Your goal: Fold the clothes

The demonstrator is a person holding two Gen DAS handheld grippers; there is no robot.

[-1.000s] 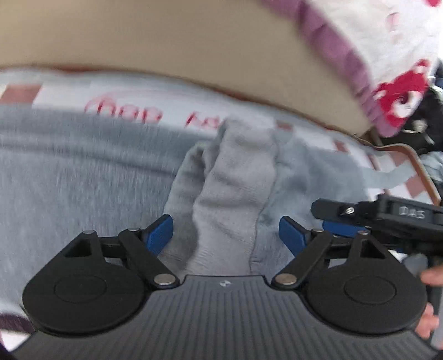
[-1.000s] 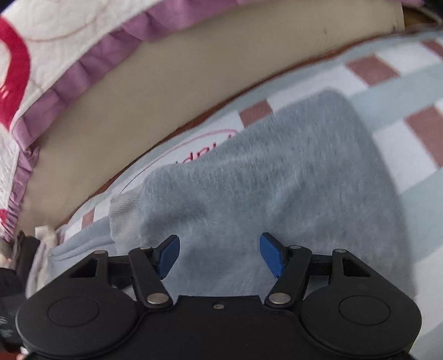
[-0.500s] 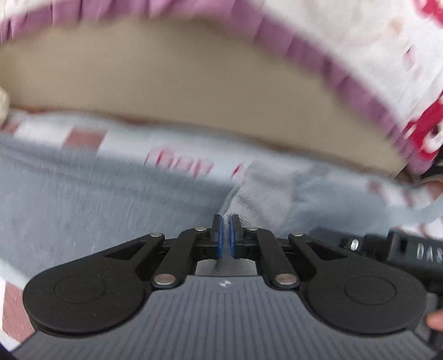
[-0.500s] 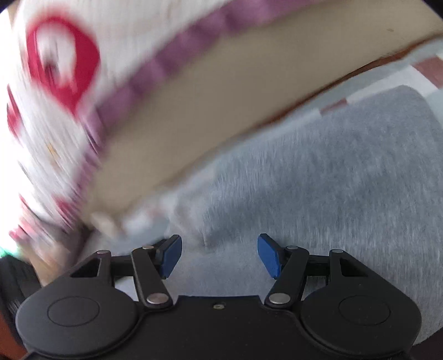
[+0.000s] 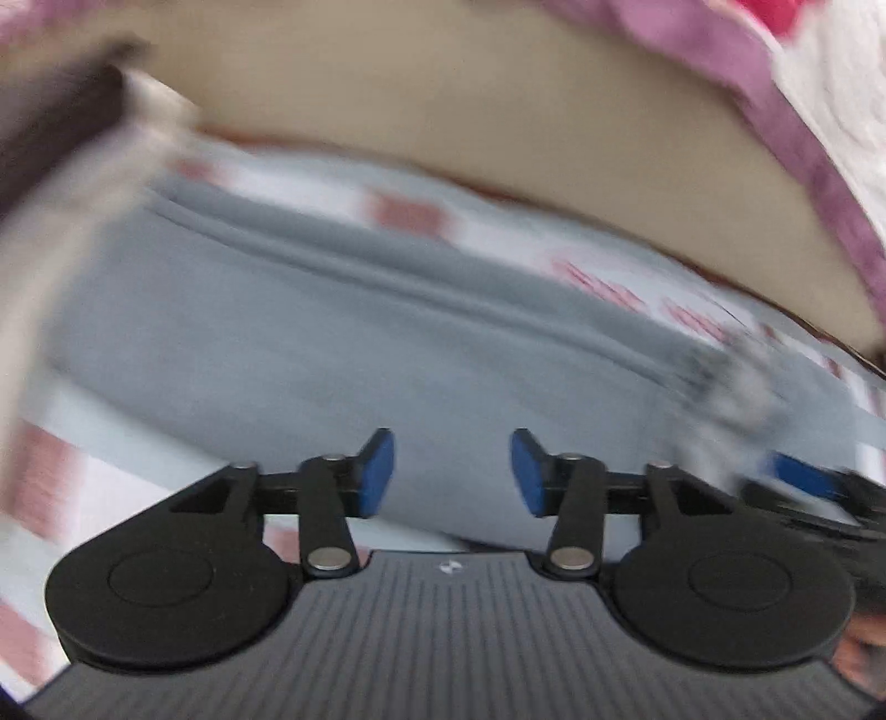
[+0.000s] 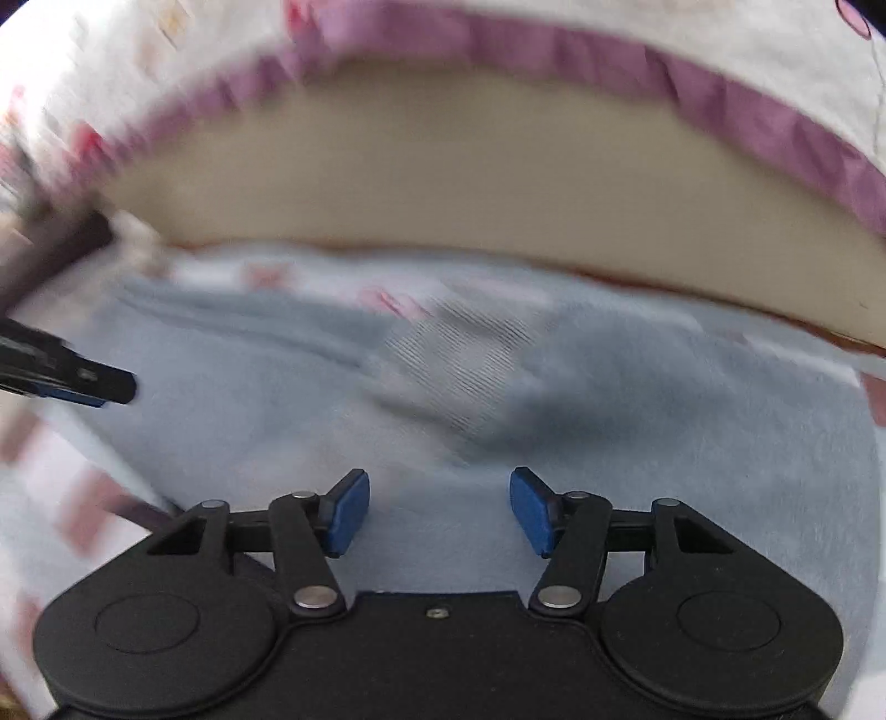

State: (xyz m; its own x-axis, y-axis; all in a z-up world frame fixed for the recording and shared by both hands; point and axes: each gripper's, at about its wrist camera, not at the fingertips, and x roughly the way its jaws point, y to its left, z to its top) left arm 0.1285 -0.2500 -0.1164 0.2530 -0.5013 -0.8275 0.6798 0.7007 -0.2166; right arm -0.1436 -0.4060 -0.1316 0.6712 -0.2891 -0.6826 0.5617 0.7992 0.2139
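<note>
Left tool [image 5: 452,472] opening, tilted over grey garment [image 5: 310,354]

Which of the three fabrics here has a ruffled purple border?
The white, red-printed quilt at the top. The grey fleece garment is plain, and the pink-and-white checked sheet under it has no frill.

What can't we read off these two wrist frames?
- Red print on the checked sheet, left wrist view: motion blur, illegible.
- Grey garment outline, both views: cut by frame edges and gripper bodies; type unclear.
- Ribbed patch, right wrist view: smeared; cuff or hem unclear.
- Left gripper opening, right gripper closing: nothing between them, but whether they touch the cloth cannot be told.
- Dark object, left wrist view: blurred, unidentifiable.
</note>
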